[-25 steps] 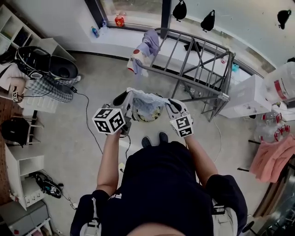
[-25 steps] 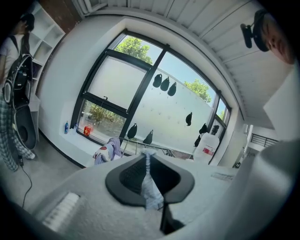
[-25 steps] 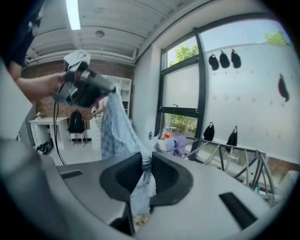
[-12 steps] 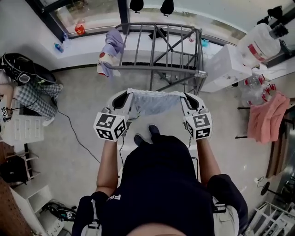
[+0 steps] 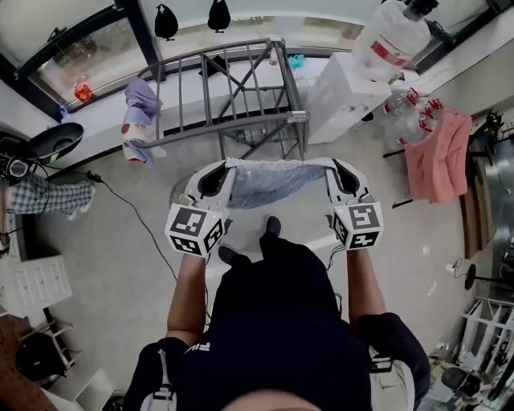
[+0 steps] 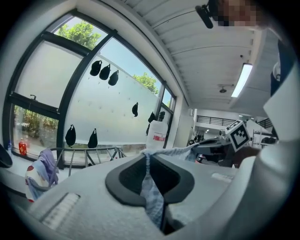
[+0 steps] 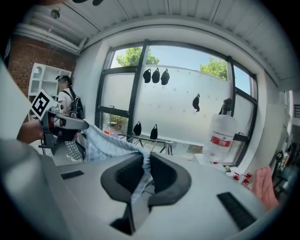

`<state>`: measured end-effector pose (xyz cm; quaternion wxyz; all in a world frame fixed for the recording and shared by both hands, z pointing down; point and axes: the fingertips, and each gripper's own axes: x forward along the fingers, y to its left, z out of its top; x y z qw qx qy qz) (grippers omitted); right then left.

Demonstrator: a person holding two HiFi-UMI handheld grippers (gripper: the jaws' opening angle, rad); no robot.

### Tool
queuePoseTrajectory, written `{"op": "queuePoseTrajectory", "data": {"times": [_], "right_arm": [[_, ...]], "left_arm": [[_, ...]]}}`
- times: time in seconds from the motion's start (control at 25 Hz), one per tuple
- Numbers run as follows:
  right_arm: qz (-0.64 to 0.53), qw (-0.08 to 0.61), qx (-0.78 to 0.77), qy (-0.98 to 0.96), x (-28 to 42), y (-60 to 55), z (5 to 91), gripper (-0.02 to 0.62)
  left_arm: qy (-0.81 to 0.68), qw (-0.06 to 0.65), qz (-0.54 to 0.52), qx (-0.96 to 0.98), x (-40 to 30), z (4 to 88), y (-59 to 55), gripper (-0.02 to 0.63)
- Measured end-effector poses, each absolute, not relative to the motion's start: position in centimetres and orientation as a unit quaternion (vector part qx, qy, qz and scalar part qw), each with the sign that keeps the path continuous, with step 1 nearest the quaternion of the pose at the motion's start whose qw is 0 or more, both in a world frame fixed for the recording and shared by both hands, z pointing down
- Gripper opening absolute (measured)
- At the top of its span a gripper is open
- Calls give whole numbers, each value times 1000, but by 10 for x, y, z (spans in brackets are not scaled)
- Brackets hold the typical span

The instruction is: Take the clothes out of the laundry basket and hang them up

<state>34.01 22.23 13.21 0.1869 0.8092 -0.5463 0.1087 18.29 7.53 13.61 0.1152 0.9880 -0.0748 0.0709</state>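
Person [image 5: 281, 321]: dark short-sleeved top, seen from above, both forearms stretched forward with a gripper in each hand

Left marker cube [image 5: 193, 229] and right marker cube [image 5: 359, 225]: black-and-white squares, one on the back of each gripper, level with each other

Left gripper [image 5: 225, 168]: white body, dark pads, clamped tight on one top corner of the garment; its own view shows the fabric pinched in the seam between the pads and hanging down below them

Right gripper [image 5: 333, 167]: same build, clenched on the opposite top corner, with fabric bunched between its pads and trailing off towards the other gripper

Pale blue garment [image 5: 273, 181]: finely patterned cloth held in the air, its top edge stretched nearly straight from gripper to gripper and the rest sagging below, clear of the floor

Dark shoes [image 5: 229, 255]: two, on the pale grey floor [image 5: 120, 265] under the garment

Black cable [image 5: 140, 229]: runs loose across the floor at the left

Drying rack [image 5: 233, 88]: grey metal bars, standing just beyond the garment, not touching it

Lilac cloth [image 5: 140, 100]: draped over the rack's left end, with a white and red piece beneath it

White cabinet [image 5: 337, 92]: right of the rack, with a clear water bottle [image 5: 393, 36] with a red label upright beside it

Pink cloth [image 5: 438, 156]: hanging at the far right

Dark bags [image 5: 165, 20]: hung against the frosted window, farthest off
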Motion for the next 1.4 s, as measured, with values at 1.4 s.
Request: {"op": "queuePoseTrajectory", "data": {"times": [1.4], "right_arm": [[-49,181,758,-625,572,61,6,34]], "left_arm": [[-224,35,33,973,391,11,-57,37]]}}
